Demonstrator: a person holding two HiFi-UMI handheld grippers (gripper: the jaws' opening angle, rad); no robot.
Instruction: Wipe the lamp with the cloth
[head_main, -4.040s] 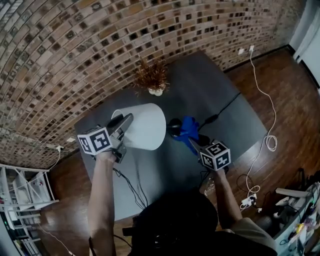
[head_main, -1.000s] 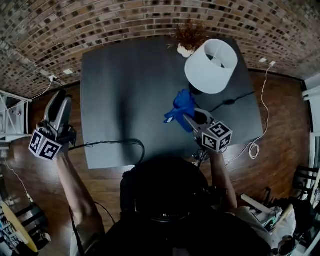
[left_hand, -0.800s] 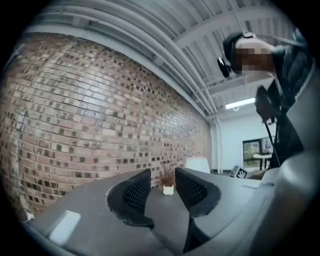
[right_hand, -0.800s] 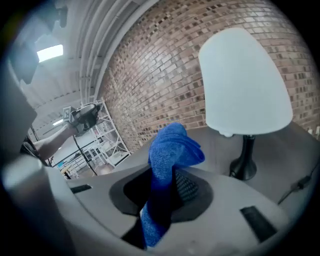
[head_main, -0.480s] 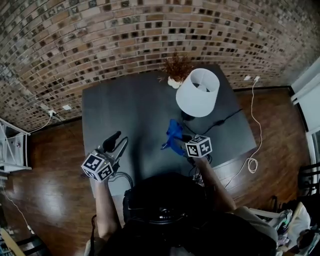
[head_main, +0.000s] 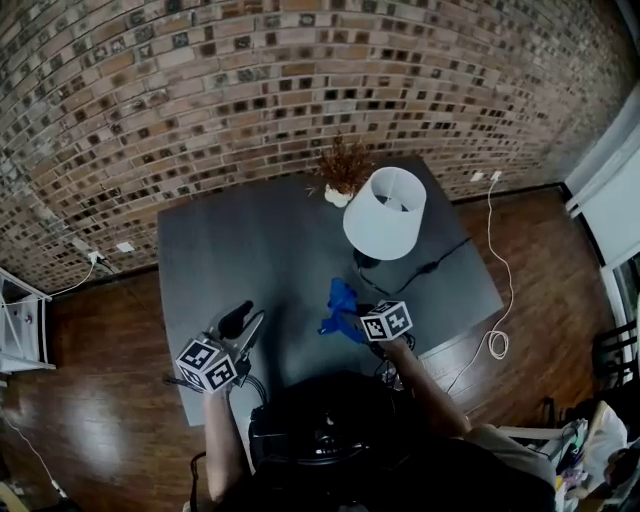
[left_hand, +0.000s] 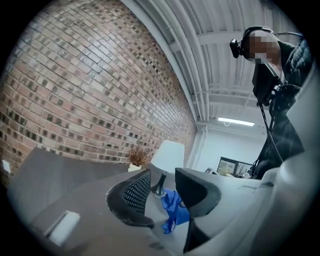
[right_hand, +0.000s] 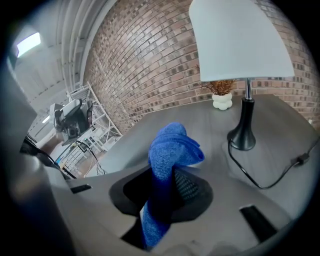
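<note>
The lamp, white shade (head_main: 385, 212) on a black base (head_main: 367, 260), stands upright at the table's back right. It also shows in the left gripper view (left_hand: 167, 155) and fills the top of the right gripper view (right_hand: 240, 40). My right gripper (head_main: 347, 314) is shut on the blue cloth (head_main: 340, 305), just in front of the lamp base and apart from it. The cloth (right_hand: 167, 150) bunches up out of the jaws. My left gripper (head_main: 243, 320) hovers over the table's front left, open with nothing between its fingers (left_hand: 135, 192). The cloth (left_hand: 172, 212) is seen beyond them.
A dried plant in a white pot (head_main: 343, 170) stands behind the lamp. The lamp's black cord (head_main: 440, 255) runs right across the dark grey table (head_main: 230, 250). A white cable (head_main: 495, 340) lies on the wood floor. A brick wall is behind, and a white shelf (head_main: 20, 320) stands far left.
My left gripper has swung from beyond the table's left edge in over its front left corner. The right gripper with the cloth has dropped lower, in front of the lamp base.
</note>
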